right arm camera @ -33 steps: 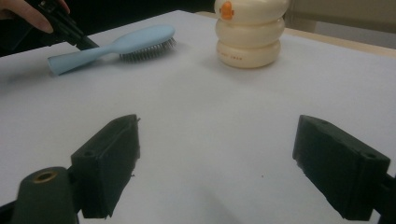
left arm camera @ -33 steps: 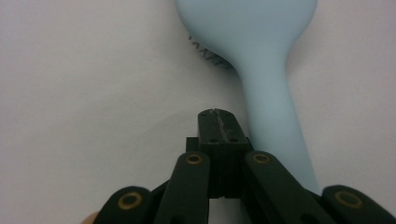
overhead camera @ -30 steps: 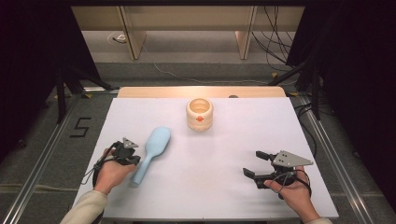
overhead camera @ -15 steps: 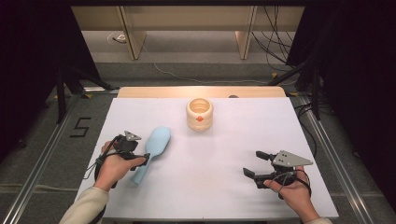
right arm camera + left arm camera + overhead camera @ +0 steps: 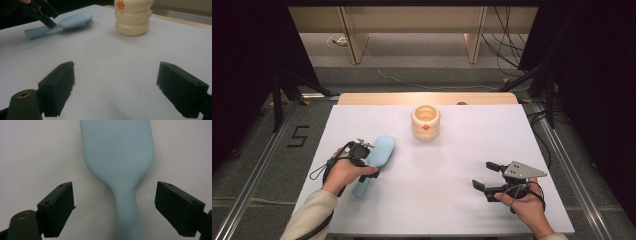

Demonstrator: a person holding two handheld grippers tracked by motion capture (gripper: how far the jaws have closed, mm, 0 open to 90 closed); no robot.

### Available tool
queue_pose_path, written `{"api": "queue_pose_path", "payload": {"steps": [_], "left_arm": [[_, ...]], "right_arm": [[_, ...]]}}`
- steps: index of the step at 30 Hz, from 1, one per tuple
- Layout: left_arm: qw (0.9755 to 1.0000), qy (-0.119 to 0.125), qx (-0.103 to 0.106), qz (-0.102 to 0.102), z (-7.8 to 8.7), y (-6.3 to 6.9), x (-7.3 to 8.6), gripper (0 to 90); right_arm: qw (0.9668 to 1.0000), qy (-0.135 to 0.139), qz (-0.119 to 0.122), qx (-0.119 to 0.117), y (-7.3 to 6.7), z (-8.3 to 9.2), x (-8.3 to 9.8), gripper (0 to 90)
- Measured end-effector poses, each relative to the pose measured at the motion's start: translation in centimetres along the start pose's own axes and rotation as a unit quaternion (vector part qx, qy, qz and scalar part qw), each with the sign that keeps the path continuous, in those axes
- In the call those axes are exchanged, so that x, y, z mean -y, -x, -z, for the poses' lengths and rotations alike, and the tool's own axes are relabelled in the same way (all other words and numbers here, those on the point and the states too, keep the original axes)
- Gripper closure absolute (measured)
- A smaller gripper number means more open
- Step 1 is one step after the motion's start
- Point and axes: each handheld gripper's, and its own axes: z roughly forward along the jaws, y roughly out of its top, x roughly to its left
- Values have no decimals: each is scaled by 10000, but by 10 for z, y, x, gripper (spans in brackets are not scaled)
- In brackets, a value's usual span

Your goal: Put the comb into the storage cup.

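High view: right tool [image 5: 482,176] sits near the front right of the white worktop [image 5: 512,130], jaws wide apart w/ nothing between them. Left tool [image 5: 368,161] is at the front left over the light blue hairbrush [image 5: 378,155]; its jaws have just been opening and now stand wide either side of the brush handle, pads clear of it. Brush lies flat, bristles down, head pointing away from the person. Farther back, approx. centre, a cream ridged pot [image 5: 426,122] stands upright, well apart from both.
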Motion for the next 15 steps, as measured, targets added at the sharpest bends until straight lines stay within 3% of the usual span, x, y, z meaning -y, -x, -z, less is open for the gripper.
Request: {"api": "queue_pose_path", "payload": {"steps": [15], "left_arm": [[9988,-480,63,122,-11,3,-4,282]], "right_arm": [[10000,-10,9,-2,0,0,0,160]]}}
